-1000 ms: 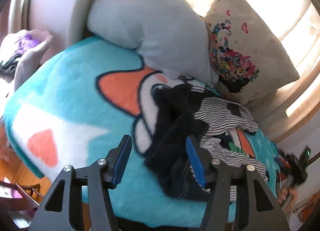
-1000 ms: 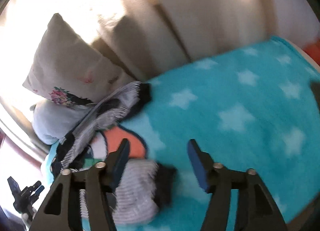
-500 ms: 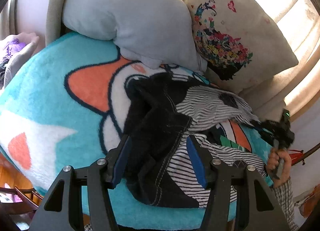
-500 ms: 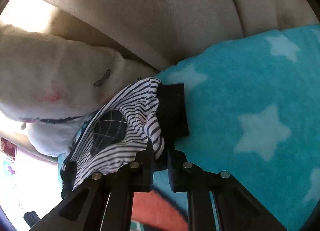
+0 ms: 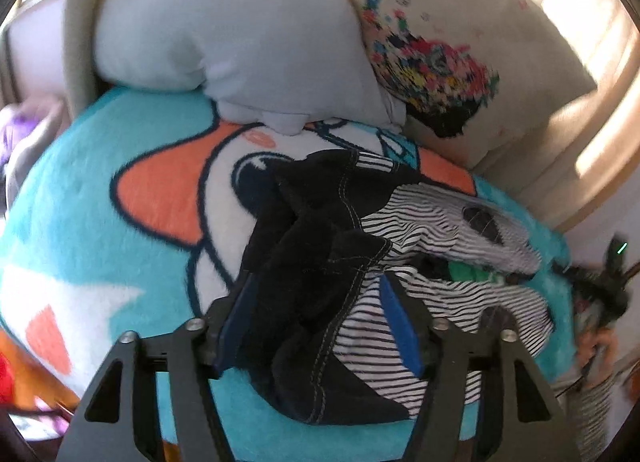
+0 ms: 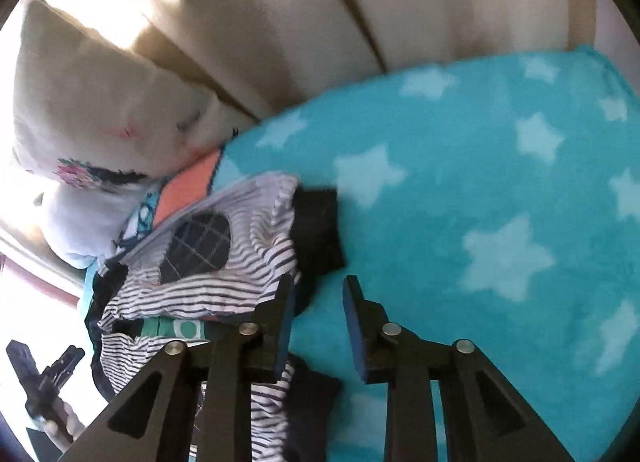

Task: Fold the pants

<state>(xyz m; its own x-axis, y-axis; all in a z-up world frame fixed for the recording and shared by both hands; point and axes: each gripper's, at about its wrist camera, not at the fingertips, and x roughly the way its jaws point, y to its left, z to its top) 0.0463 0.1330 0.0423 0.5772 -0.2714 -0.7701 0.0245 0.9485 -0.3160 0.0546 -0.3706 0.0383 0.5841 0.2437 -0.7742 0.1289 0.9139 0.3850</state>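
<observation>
1. Left gripper (image 5: 316, 326), at the bottom center of its frame, is spread wide with the dark waist part of the pants (image 5: 320, 302) lying between its fingers; nothing is clamped.
2. Right gripper (image 6: 318, 318), at the bottom center of its frame, is also parted and empty, just beside the black cuff (image 6: 318, 227) of one striped leg.
3. Pants lie crumpled in the middle of the blanket (image 5: 100, 229), in front of the pillows (image 5: 240, 29).
4. By my judgement no fold is made yet; spreading flat and all folds are left.
5. Second leg and full outline are buried in the heap, and the right edge of the left view is blurred.
</observation>
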